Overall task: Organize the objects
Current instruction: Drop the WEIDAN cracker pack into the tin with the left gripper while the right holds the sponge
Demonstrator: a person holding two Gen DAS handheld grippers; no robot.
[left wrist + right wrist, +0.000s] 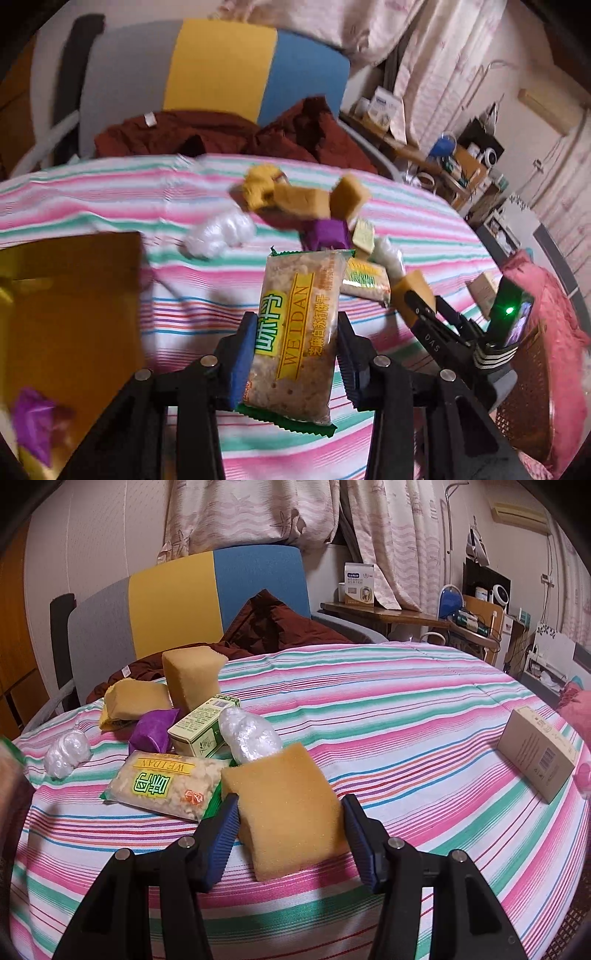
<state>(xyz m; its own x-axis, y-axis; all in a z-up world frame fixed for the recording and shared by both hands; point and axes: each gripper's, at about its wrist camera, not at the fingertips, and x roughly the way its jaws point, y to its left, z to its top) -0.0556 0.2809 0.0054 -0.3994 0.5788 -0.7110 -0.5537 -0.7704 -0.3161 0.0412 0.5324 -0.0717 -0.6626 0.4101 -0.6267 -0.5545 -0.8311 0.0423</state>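
My left gripper point(293, 350) is shut on a Weidan cracker packet point(295, 332) and holds it above the striped tablecloth point(92, 192). A yellow box point(70, 306) lies at the left with a purple packet point(35, 424) in it. My right gripper point(290, 834) has its jaws around a yellow sponge point(286, 808) lying on the cloth; both pads sit at its sides. It also shows in the left wrist view point(421, 306). A second cracker packet point(166, 784), a green box point(203, 727), a purple packet point(151, 731), clear wrapped bundles point(251, 738) and more sponges point(192, 675) lie in a pile.
A brown cardboard box point(535, 757) lies at the table's right edge. A chair point(184, 598) with a dark red garment point(277, 627) stands behind the table. A cluttered desk point(406, 616) is at the back right. A pink item and a woven basket point(524, 387) sit to the right.
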